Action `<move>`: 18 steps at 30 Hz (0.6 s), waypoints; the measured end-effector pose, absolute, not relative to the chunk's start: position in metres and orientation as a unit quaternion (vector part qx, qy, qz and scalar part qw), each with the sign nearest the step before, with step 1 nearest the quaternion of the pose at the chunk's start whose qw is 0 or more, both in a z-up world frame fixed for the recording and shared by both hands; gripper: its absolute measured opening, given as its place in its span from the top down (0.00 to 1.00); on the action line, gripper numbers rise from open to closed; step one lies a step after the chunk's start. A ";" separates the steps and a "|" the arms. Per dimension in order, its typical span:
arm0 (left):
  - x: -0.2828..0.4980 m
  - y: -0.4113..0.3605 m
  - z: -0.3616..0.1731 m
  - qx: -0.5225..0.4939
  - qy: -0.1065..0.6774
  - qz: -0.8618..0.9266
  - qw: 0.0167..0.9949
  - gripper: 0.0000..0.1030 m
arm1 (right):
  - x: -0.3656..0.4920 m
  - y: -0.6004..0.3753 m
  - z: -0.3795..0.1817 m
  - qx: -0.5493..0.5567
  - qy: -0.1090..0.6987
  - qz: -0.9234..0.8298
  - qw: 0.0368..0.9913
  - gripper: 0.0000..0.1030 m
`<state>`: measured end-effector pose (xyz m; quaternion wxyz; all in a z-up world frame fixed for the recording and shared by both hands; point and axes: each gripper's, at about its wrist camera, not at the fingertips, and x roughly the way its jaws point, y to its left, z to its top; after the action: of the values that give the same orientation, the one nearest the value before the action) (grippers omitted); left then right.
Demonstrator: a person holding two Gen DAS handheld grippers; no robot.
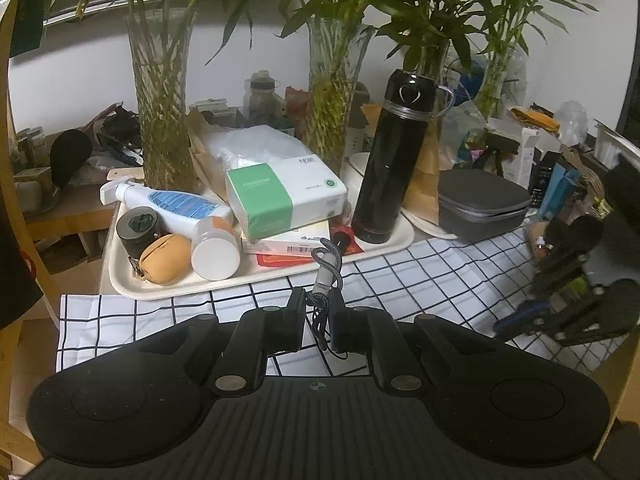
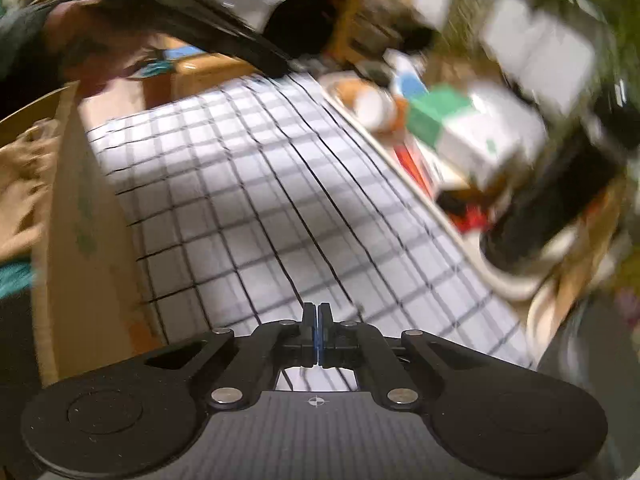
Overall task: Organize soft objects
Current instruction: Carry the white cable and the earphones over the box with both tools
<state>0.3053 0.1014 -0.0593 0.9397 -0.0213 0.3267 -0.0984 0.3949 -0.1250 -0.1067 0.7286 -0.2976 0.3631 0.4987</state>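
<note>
Pinching braided cable (image 1: 325, 276) in left gripper (image 1: 316, 312), just before tray (image 1: 256, 280), likely tidying it; right gripper (image 2: 318, 320) hovering clamped, empty.

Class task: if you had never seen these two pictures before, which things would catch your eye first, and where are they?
A tall black flask stands at the right end of a crowded cream tray, with a green-and-white box at its middle. In front, over the checked cloth, the left tool grips a braided grey cable.

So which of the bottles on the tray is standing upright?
The tall black flask at the tray's right end. The white spray bottle and the white-capped bottle both lie on their sides.
</note>
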 end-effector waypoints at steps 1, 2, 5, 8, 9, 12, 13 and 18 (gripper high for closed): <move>0.306 0.102 -0.060 -0.021 0.327 -0.098 0.940 0.88 | 0.403 -0.124 -0.113 -0.288 0.382 0.489 0.729 0.93; 0.306 0.102 -0.060 -0.022 0.328 -0.098 0.939 0.88 | 0.410 -0.123 -0.120 -0.277 0.405 0.482 0.726 0.93; 0.309 0.105 -0.063 -0.025 0.330 -0.099 0.938 0.88 | 0.430 -0.119 -0.140 -0.242 0.458 0.466 0.717 0.84; 0.310 0.105 -0.065 -0.026 0.332 -0.102 0.937 0.88 | 0.439 -0.111 -0.153 -0.223 0.488 0.459 0.708 0.74; 0.311 0.106 -0.065 -0.027 0.333 -0.104 0.937 0.88 | 0.440 -0.108 -0.157 -0.225 0.494 0.456 0.705 0.74; 0.310 0.106 -0.065 -0.027 0.333 -0.107 0.936 0.88 | 0.442 -0.102 -0.165 -0.224 0.505 0.446 0.704 0.74; 0.309 0.107 -0.065 -0.027 0.333 -0.109 0.936 0.88 | 0.444 -0.101 -0.167 -0.215 0.513 0.443 0.703 0.74; 0.308 0.109 -0.064 -0.029 0.332 -0.111 0.936 0.88 | 0.439 -0.096 -0.169 -0.216 0.518 0.443 0.699 0.89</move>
<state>0.3079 0.1086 -0.0640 0.9363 -0.0291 0.3320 -0.1105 0.4386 -0.0959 -0.1686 0.6987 -0.2156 0.5183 0.4435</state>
